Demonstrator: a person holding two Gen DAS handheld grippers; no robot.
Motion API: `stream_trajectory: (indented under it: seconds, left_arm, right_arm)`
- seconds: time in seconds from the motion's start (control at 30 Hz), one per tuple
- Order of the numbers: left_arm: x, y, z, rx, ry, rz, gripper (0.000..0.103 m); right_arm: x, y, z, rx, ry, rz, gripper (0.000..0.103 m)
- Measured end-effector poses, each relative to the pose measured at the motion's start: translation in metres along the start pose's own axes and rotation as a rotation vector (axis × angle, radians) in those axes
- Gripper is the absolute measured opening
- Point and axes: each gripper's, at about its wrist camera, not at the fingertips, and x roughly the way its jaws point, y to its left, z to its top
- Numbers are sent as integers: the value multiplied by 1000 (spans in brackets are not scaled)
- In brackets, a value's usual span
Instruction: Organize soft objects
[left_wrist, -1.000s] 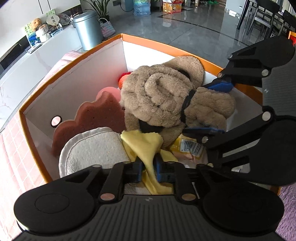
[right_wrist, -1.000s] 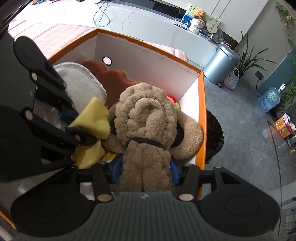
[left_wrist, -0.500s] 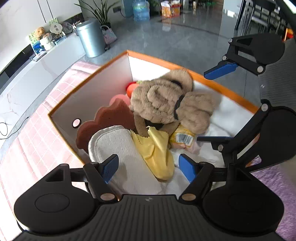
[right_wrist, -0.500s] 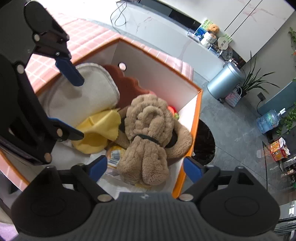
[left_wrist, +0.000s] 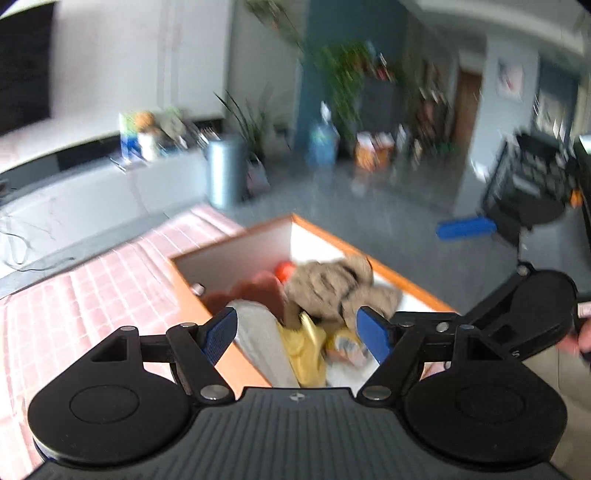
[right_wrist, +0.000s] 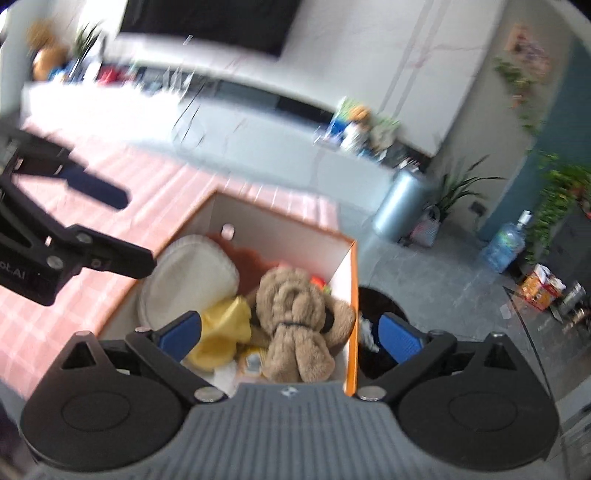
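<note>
Pink checked cloth (left_wrist: 92, 288) covers the surface that carries the orange-rimmed storage box (right_wrist: 352, 295), with a grey floor beyond its far corner.

The left gripper (left_wrist: 297, 334) has its blue pads spread wide and nothing between them. The right gripper (right_wrist: 290, 334) is opening to its widest, and its pads are clear of the brown plush dog (right_wrist: 295, 321), which lies in the box against the right wall. Both hang above the near edge of the box, empty.

My reading is that the drop is done and the step now is to back away cleanly: lift straight off, fingers apart, so no pad catches fur or cloth.

Beside the dog, toward the box's middle, lies a yellow cloth (right_wrist: 221, 328). A white padded cushion (right_wrist: 188, 269) fills the left side, a rust-brown sponge (left_wrist: 255, 291) stands at the back wall, and a red toy (left_wrist: 284, 269) peeks out by the far corner.

Obstacles are few: the box walls, and each gripper close by the other. A steel bin (right_wrist: 399, 203) and potted plants (right_wrist: 458, 192) stand well apart on the floor.
</note>
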Motion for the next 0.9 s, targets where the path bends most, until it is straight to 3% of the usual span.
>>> stream_trajectory:
  seconds: [0.2, 0.33, 0.43, 0.53, 0.8, 0.9]
  left_arm:
    - [-40, 8, -27, -126, -197, 164, 88]
    - [-61, 9, -51, -184, -312, 326, 95]
    - [-69, 4, -68, -205, -319, 423, 98]
    - [-72, 1, -86, -230, -301, 478, 99]
    - [-62, -3, -116, -256, -208, 517, 99]
    - [-63, -1, -129, -293, -168, 490, 99]
  right_arm:
    - [-30, 20, -17, 204, -177, -102, 100]
    - [-40, 37, -33, 319, -203, -119, 100]
    - [-48, 50, -48, 420, -198, -86, 100]
    - [-49, 67, -58, 424, -183, -81, 100]
    - [-45, 106, -84, 421, -173, -116, 100]
    - [-45, 108, -90, 438, -181, -134, 100]
